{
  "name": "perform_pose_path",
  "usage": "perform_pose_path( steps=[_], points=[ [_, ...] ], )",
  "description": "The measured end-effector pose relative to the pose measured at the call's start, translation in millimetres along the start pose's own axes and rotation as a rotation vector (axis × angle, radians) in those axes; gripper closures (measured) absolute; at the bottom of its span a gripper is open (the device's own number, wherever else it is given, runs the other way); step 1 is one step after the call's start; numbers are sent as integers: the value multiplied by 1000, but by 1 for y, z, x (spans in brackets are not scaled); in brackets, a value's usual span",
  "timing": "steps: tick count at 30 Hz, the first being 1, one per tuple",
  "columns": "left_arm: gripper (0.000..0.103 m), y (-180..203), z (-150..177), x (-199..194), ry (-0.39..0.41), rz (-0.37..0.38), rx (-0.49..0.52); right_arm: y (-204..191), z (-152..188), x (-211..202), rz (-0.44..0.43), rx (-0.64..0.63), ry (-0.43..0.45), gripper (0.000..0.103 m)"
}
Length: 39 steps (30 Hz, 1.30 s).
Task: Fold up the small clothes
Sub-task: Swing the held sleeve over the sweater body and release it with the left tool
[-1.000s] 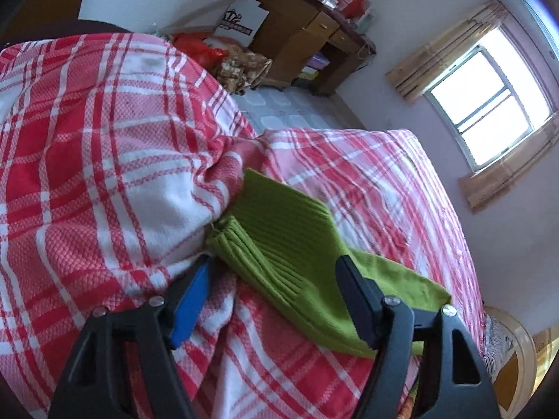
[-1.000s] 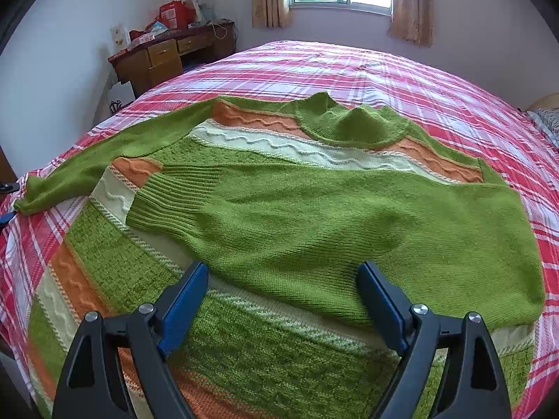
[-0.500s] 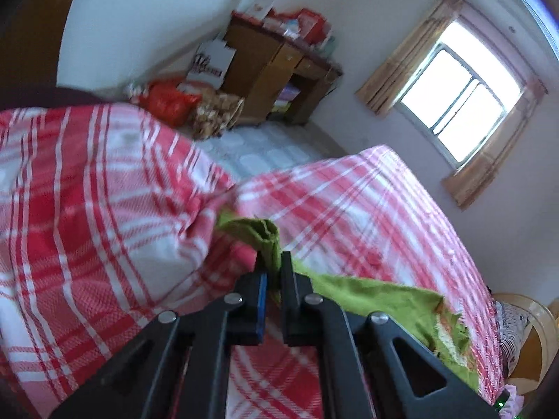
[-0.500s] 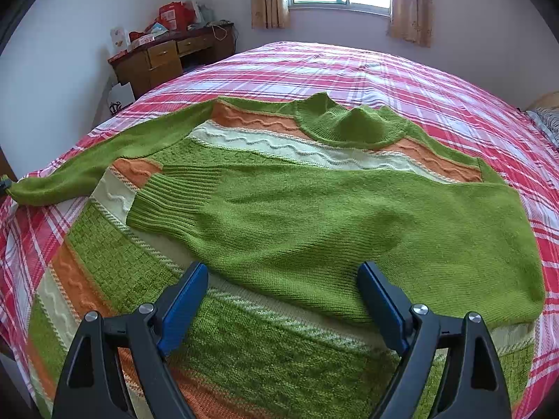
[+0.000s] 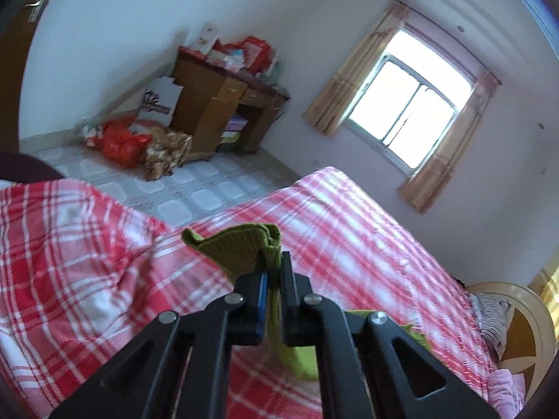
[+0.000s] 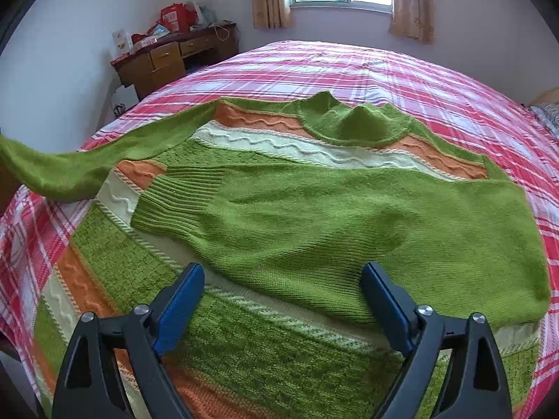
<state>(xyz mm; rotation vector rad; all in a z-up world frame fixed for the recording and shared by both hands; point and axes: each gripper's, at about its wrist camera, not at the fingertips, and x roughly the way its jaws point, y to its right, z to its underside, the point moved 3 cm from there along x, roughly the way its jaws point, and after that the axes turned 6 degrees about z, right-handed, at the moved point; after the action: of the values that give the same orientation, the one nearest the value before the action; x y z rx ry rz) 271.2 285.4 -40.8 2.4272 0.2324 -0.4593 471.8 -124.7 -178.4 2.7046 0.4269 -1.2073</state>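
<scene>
The left wrist camera sits low and very close behind the left gripper [image 5: 271, 272], looking up along the bed [image 5: 349, 230] toward the desk [image 5: 227, 104] and the window [image 5: 405, 111]. The right wrist camera looks from above the near edge of the bed, over the right gripper [image 6: 283, 293], down on the sweater [image 6: 297, 209]. Both views share the bed, desk, window and sweater.

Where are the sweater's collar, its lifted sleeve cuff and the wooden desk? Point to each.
collar [image 6: 353, 122], right wrist view, front of the green neckband
sleeve cuff [image 5: 241, 248], left wrist view, ribbed end above the fingertips
wooden desk [image 6: 167, 63], right wrist view, drawer front
</scene>
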Motion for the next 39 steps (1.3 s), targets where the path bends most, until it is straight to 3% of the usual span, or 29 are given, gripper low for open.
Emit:
perform_pose_path(
  steps=[10, 16, 24, 32, 39],
  points=[
    [98, 59, -39, -7, 55, 59, 76, 8, 0, -5, -68, 65, 31, 11],
    [98, 91, -38, 4, 52, 105, 126, 16, 1, -7, -119, 117, 48, 11],
    [98, 178, -12, 33, -8, 210, 255, 27, -1, -15, -170, 186, 59, 11],
    [98, 256, 26, 58, -75, 332, 338, 59, 11, -63, -125, 239, 74, 11],
    [98, 309, 89, 87, -169, 408, 396, 71, 48, -83, -105, 224, 64, 11]
  ],
)
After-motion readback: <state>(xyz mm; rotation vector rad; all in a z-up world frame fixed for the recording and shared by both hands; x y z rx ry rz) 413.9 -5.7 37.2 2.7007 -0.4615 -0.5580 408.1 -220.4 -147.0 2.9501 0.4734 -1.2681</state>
